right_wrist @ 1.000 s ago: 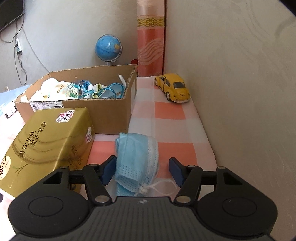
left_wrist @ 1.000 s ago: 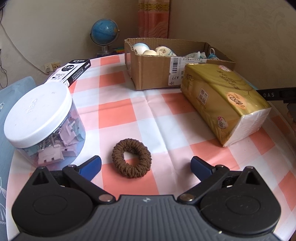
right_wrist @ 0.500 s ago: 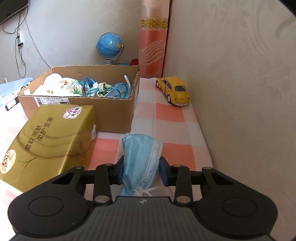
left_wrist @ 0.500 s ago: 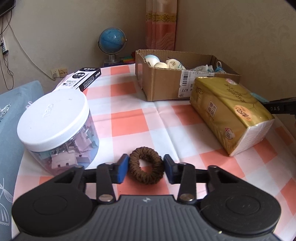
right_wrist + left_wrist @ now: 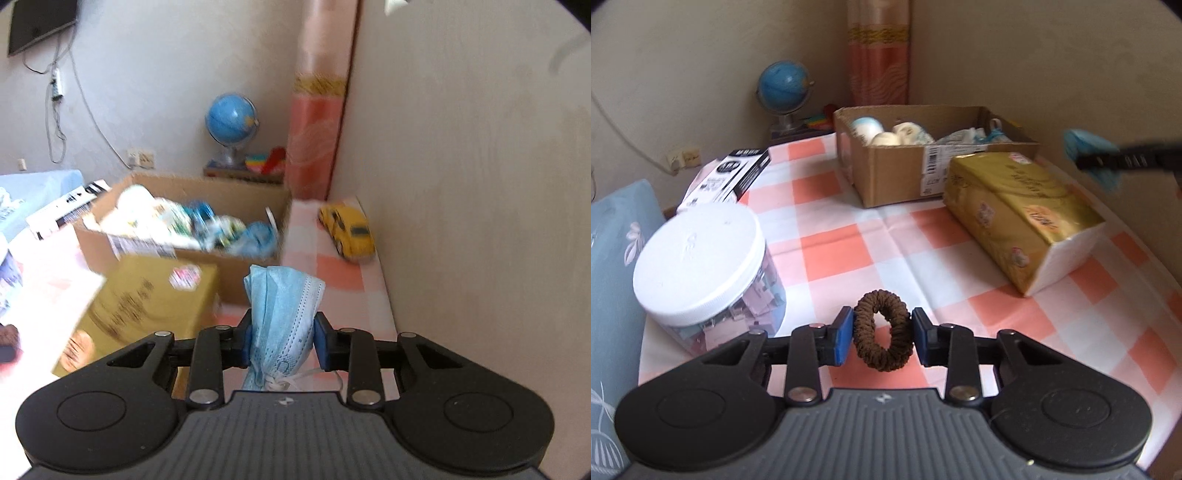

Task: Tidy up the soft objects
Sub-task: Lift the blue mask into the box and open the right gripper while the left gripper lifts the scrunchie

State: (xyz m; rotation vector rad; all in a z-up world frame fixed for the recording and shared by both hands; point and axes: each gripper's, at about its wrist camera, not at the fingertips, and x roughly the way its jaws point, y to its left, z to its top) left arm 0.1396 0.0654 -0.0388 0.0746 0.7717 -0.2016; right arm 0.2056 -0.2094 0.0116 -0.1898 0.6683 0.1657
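left gripper (image 5: 882, 336) closing on one brown hair tie (image 5: 882, 329), right gripper (image 5: 283, 338) closing on one blue mask (image 5: 282, 321)

Glossy gold tissue pack (image 5: 1015, 206), corrugated cardboard box (image 5: 890, 177)

Brown scrunchie (image 5: 881, 329), blue mask (image 5: 282, 306)

Open checked cloth (image 5: 886, 236) runs toward cardboard box (image 5: 897, 173); lidded jar (image 5: 701, 266) flanks left, tissue pack (image 5: 1015, 210) right.
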